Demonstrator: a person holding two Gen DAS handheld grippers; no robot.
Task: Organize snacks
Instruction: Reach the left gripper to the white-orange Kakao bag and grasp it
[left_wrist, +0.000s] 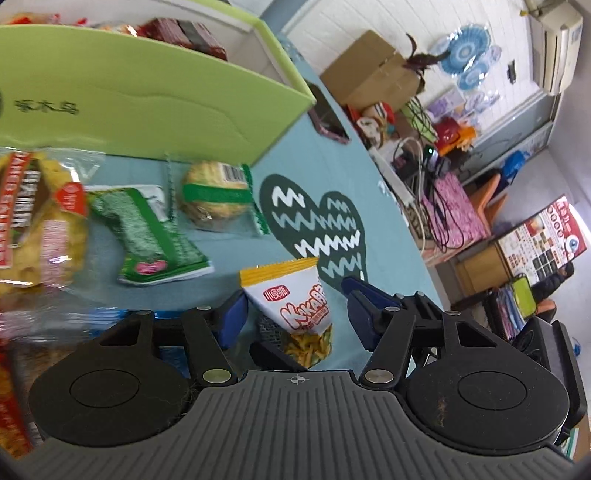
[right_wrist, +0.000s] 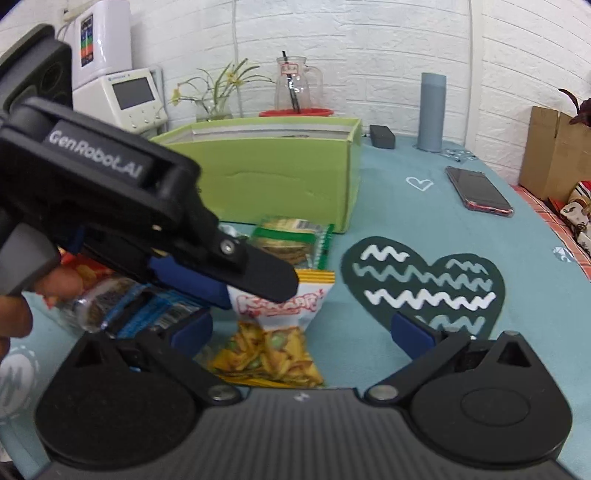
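The yellow-and-white Kakari snack packet (left_wrist: 295, 306) lies on the blue tablecloth (left_wrist: 332, 166), between the blue pads of the left gripper (left_wrist: 291, 314). The pads stand a little apart from its sides – though the packet's lower half is partly hidden, so a light touch on the left pad cannot be ruled out.

In the right wrist view the same packet sits at about 12 o'clock from the right gripper (right_wrist: 303, 332), whose jaws are spread wide with nothing pressed between them. The left gripper's black finger (right_wrist: 266, 273) reaches in from 10 o'clock and overlaps the packet's top edge.

The green box (right_wrist: 266, 173) stands beyond at 12 o'clock, with a round cracker pack (right_wrist: 288, 240) just in front of it. A green seaweed-style packet (left_wrist: 155, 236) and a large yellow bag (left_wrist: 40, 221) lie at 9 to 10 o'clock in the left wrist view. A phone (right_wrist: 478, 188) rests at 2 o'clock – well apart from the snacks.
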